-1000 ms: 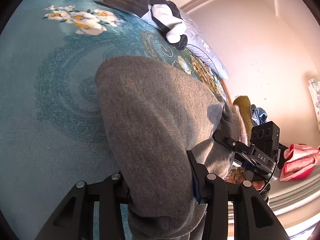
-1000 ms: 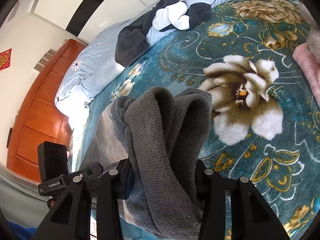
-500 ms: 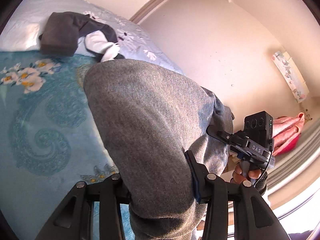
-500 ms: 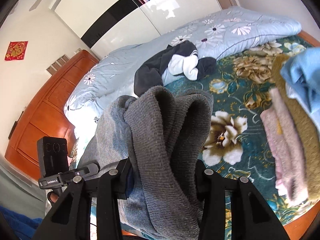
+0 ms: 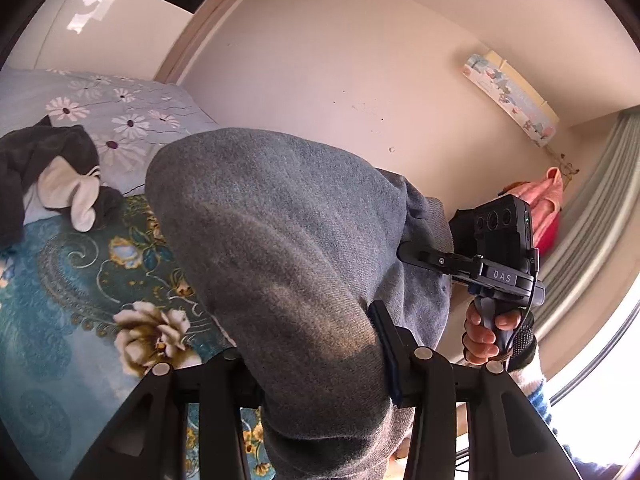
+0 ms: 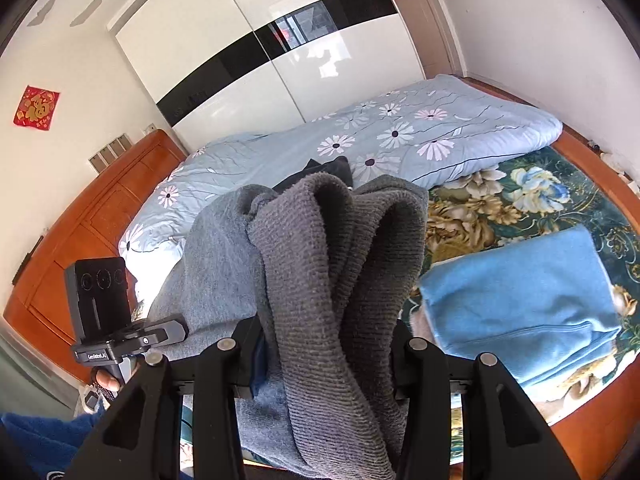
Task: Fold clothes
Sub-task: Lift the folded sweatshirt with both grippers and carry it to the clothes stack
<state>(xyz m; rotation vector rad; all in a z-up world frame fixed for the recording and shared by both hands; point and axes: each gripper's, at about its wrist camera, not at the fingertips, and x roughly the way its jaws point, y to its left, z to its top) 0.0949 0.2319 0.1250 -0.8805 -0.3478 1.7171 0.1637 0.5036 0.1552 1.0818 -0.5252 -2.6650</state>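
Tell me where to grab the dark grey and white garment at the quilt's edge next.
Take the dark grey and white garment by its dark upper bulk, coming from above: it lies crumpled, with no flat edge showing. Both tongs are now shut on the grey sweater, so set that down first.

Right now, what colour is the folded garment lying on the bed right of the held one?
Light blue folded garment; it shows best in the right wrist view.
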